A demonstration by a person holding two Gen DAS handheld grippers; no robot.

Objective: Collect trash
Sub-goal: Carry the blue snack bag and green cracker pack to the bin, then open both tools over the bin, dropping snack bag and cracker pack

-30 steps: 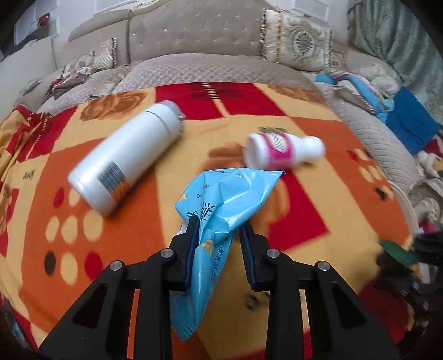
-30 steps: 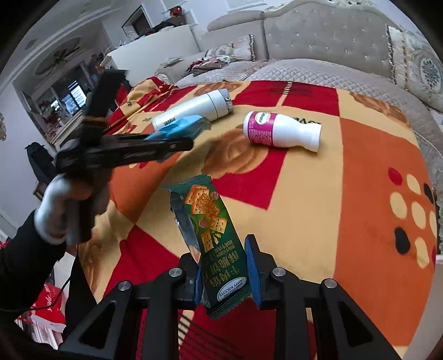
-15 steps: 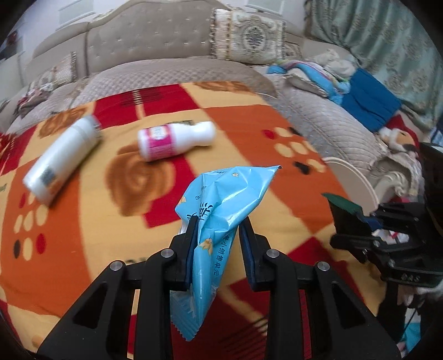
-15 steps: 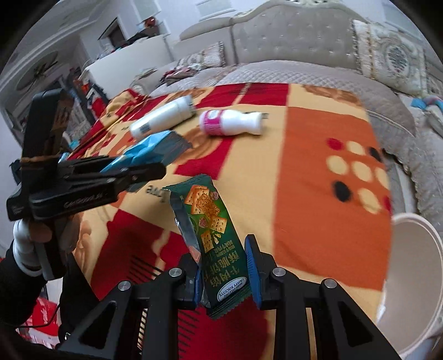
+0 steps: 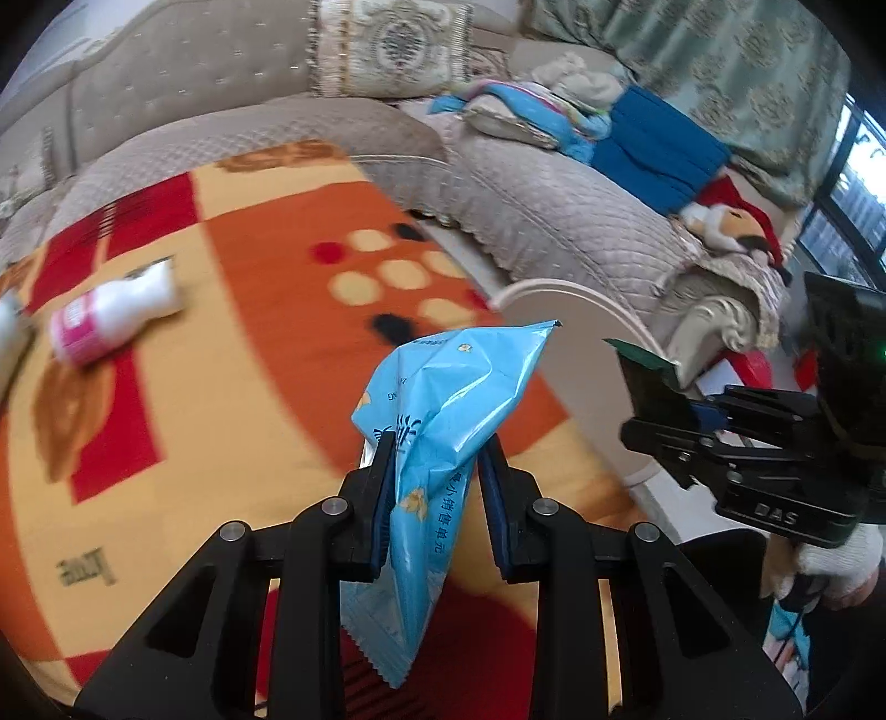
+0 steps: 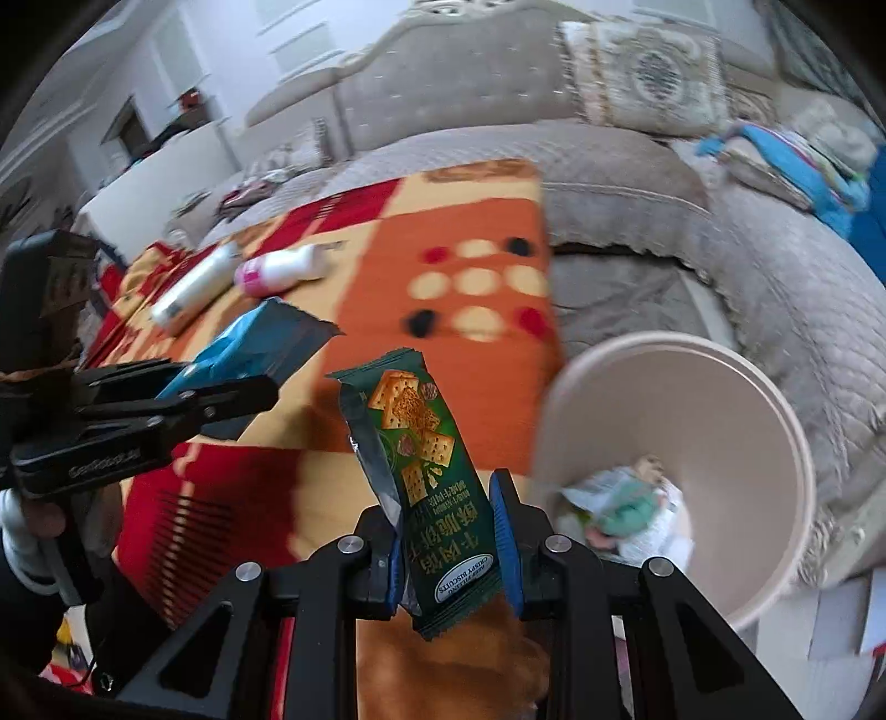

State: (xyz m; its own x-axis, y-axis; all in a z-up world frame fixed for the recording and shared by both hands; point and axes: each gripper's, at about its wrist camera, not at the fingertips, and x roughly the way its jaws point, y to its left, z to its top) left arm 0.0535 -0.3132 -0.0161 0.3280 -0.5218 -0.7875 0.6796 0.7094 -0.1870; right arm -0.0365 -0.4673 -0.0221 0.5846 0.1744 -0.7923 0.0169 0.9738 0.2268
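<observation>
My left gripper point(image 5: 437, 459) is shut on a light blue wrapper point(image 5: 443, 399), held above the patterned blanket point(image 5: 249, 332). My right gripper point(image 6: 448, 498) is shut on a green biscuit wrapper point(image 6: 426, 443), just left of a beige waste bin point(image 6: 720, 387) that holds crumpled trash point(image 6: 626, 509). The bin's rim also shows in the left wrist view point(image 5: 559, 293). A pink-and-white bottle point(image 5: 111, 315) and a white bottle point(image 6: 194, 282) lie on the blanket at the far left. The right gripper point(image 5: 653, 410) shows in the left wrist view, the left gripper point(image 6: 266, 382) in the right wrist view.
A grey quilted sofa point(image 6: 747, 249) curves behind and to the right of the bin. Cushions point(image 5: 387, 50), blue cloths point(image 5: 653, 138) and a plush toy point(image 5: 725, 216) lie on it. A window is at the far right.
Both grippers have swung right with their wrappers, away from the bottles. The waste bin has come into full view beside the right gripper.
</observation>
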